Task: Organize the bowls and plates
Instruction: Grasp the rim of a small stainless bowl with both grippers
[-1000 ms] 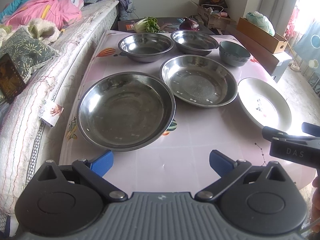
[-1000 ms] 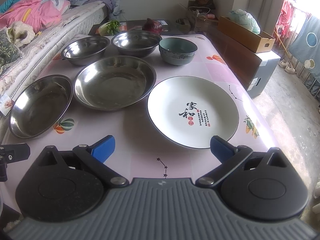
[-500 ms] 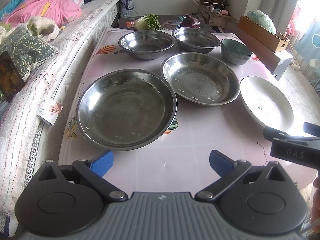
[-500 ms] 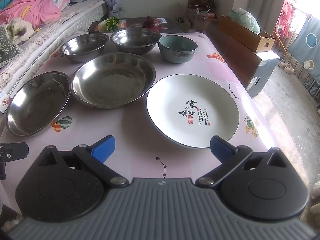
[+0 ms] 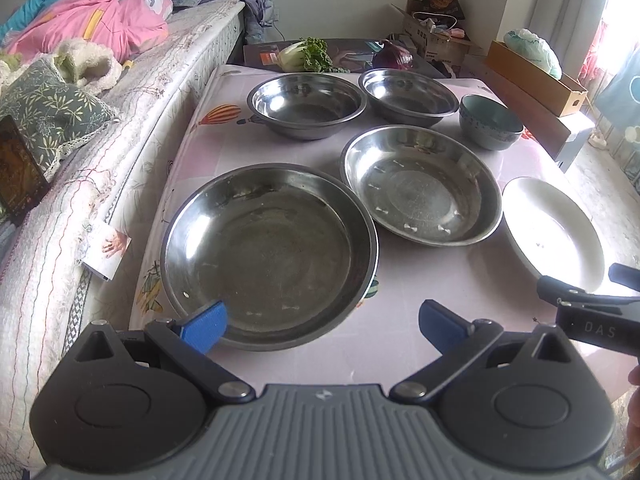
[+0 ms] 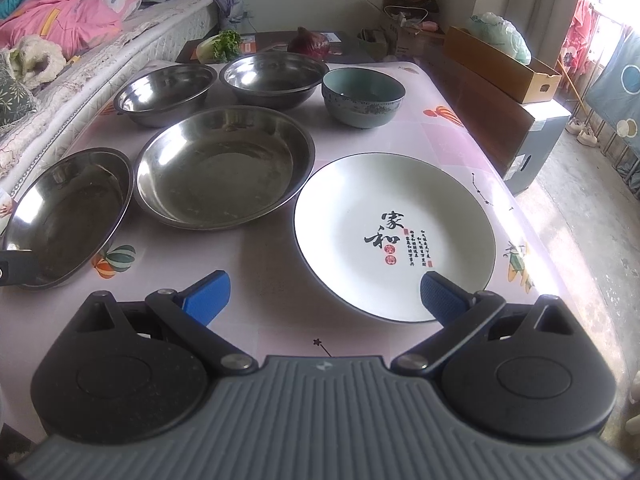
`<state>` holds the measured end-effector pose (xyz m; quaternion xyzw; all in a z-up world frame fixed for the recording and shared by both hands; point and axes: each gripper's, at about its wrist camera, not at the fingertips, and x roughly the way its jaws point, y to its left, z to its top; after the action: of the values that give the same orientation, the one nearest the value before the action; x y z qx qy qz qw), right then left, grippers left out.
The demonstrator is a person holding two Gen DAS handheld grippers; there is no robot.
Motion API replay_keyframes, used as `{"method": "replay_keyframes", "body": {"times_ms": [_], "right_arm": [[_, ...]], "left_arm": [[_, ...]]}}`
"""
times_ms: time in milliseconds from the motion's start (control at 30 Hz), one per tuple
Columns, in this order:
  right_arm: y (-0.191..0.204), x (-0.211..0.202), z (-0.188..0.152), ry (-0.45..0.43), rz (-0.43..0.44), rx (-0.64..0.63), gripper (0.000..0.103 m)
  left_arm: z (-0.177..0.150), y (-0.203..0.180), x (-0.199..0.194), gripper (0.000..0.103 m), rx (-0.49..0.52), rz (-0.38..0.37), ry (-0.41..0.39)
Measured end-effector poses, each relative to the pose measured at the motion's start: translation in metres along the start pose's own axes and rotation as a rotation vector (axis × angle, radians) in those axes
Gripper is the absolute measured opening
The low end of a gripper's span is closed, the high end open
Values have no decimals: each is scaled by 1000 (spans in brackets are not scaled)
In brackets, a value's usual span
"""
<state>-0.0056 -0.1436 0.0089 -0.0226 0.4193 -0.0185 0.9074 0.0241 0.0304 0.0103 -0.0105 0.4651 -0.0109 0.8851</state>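
On the pink patterned table (image 5: pixel 320 352) lie two wide steel plates, the near one (image 5: pixel 268 252) (image 6: pixel 64 216) and a second (image 5: pixel 420 184) (image 6: pixel 224 164) behind it. Two steel bowls (image 5: pixel 306 104) (image 5: pixel 408 96) and a teal ceramic bowl (image 5: pixel 490 120) (image 6: pixel 362 96) stand at the back. A white plate with black characters (image 6: pixel 394 232) (image 5: pixel 552 236) lies at the right. My left gripper (image 5: pixel 322 320) is open at the near steel plate's front rim, its left pad over that rim. My right gripper (image 6: pixel 324 292) is open at the white plate's near edge.
A bed (image 5: pixel 100 160) with quilts and pillows runs along the table's left side. Greens (image 5: pixel 306 54) and a red cabbage (image 5: pixel 392 56) lie beyond the far edge. A cardboard box (image 6: pixel 500 64) on a low cabinet stands to the right, with bare floor (image 6: pixel 580 200) beyond.
Both grippers have moved forward over the table. The left pad now overlaps the near steel plate's rim, and the right gripper's right pad now overlaps the white plate's edge.
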Motion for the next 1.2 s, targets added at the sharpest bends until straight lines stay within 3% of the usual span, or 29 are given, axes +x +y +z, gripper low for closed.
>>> {"method": "replay_keyframes", "body": {"times_ms": [200,400,600,767,900,1100,1200], "right_arm": [[-4,8,34,-101,64,-23,102],[-3,21,86,-218,183,-42,102],[-2,58,144,-223,353,29,102],[16,93,181,-174,470,61,100],[36,120,200,-106,517,67,84],[64,171,217,14,552,87,51],[73,192,223,61,561,89,45]], "left_arm": [[39,33,6,103,-60,52,-82],[79,69,26,103,-129,20,-131],[119,98,64,102,-202,25,-127],[152,106,94,99,-167,91,-126],[177,109,118,93,-144,82,-98],[208,104,158,69,-96,56,-32],[218,100,177,61,-79,52,1]]}}
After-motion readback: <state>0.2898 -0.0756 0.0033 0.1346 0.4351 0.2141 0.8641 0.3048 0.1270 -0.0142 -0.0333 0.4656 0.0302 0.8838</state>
